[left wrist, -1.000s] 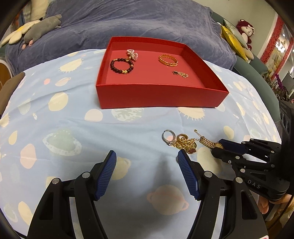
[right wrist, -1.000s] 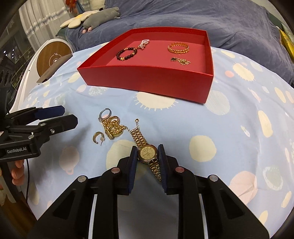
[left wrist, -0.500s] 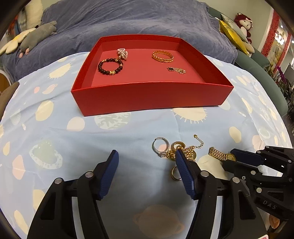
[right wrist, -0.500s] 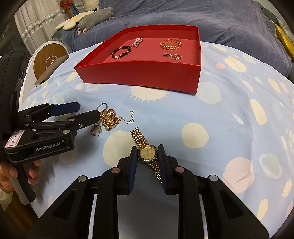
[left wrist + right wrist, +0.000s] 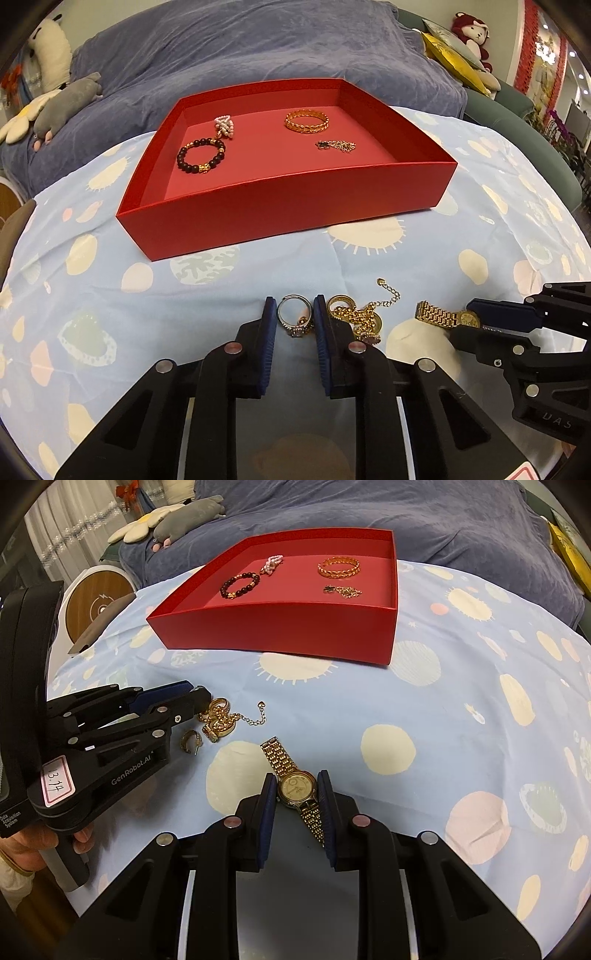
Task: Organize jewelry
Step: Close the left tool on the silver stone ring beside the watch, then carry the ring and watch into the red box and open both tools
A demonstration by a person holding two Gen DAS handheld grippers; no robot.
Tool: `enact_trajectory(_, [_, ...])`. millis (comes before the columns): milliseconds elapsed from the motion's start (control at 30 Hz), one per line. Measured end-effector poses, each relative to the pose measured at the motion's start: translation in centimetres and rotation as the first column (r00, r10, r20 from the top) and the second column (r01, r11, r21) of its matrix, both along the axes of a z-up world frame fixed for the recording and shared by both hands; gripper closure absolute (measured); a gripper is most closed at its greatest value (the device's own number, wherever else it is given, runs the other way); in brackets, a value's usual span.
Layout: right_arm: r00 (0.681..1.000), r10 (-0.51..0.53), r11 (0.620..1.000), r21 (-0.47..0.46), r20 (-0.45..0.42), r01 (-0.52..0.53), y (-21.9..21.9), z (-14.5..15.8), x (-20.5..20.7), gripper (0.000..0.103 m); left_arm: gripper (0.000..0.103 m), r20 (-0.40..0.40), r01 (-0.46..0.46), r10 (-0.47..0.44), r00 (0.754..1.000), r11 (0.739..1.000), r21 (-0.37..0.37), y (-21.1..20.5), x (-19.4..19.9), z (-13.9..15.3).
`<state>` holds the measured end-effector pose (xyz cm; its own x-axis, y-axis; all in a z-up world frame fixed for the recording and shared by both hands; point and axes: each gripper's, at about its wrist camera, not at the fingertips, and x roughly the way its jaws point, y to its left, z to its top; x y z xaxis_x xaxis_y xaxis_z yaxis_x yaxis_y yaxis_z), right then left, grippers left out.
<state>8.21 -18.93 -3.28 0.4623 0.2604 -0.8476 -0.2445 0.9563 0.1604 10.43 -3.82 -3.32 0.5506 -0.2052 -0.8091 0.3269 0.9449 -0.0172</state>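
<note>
My left gripper (image 5: 295, 308) is shut on a silver ring (image 5: 294, 316) lying on the blue tablecloth. A tangle of gold chain and rings (image 5: 354, 319) lies just right of it. My right gripper (image 5: 297, 788) is shut on a gold watch (image 5: 296, 788), which rests on the cloth; the watch also shows in the left wrist view (image 5: 448, 317). A gold hoop earring (image 5: 192, 741) lies by the left gripper (image 5: 195, 698). The red tray (image 5: 288, 206) holds a dark bead bracelet (image 5: 201, 157), a pearl piece (image 5: 224, 125), a gold bangle (image 5: 306, 122) and a small chain (image 5: 336, 144).
A blue-grey blanket (image 5: 258, 48) covers the sofa behind the table. Plush toys (image 5: 55, 103) lie at the left, yellow cushions (image 5: 454, 62) at the right. A round wooden-topped device (image 5: 98, 603) stands beyond the table's left edge.
My left gripper moved forward to the jewelry pile and closed its jaws around the silver ring. The right gripper stayed shut on the watch.
</note>
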Motion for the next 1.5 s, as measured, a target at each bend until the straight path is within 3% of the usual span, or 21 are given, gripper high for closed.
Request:
enact_trajectory(200, [1.0,-0.011,1.0,0.006,0.017,0.011,-0.3,0.6,0.0,0.081,0.086,-0.02,-0.014,0.013,1.0,0.999,-0.053,1.2,-0.1,0.7])
enact_trajectory(467, [0.996,-0.012,1.0,0.027,0.086,0.01,0.0,3.1,0.3,0.081,0.086,0.019,-0.053,0.056,0.998,0.989,-0.14,3.4,-0.2,3.9])
enact_trajectory(933, [0.982,-0.062,0.995,0.087,0.178,0.047,0.7,7.5,2.4,0.081,0.086,0.069,-0.102,0.116,0.991,0.978,-0.184,4.8,0.7,6.6])
enact_trajectory(1233, [0.96,-0.137,0.985,0.139,0.246,0.105,0.5,10.1,6.0,0.081,0.086,0.124,-0.12,0.151,0.981,0.966,-0.227,5.1,3.5,9.5])
enact_trajectory(1500, [0.954,-0.181,0.977,0.154,0.237,0.147,-0.1,10.0,9.4,0.081,0.086,0.111,-0.159,0.189,0.976,0.959,-0.236,5.3,7.1,9.3])
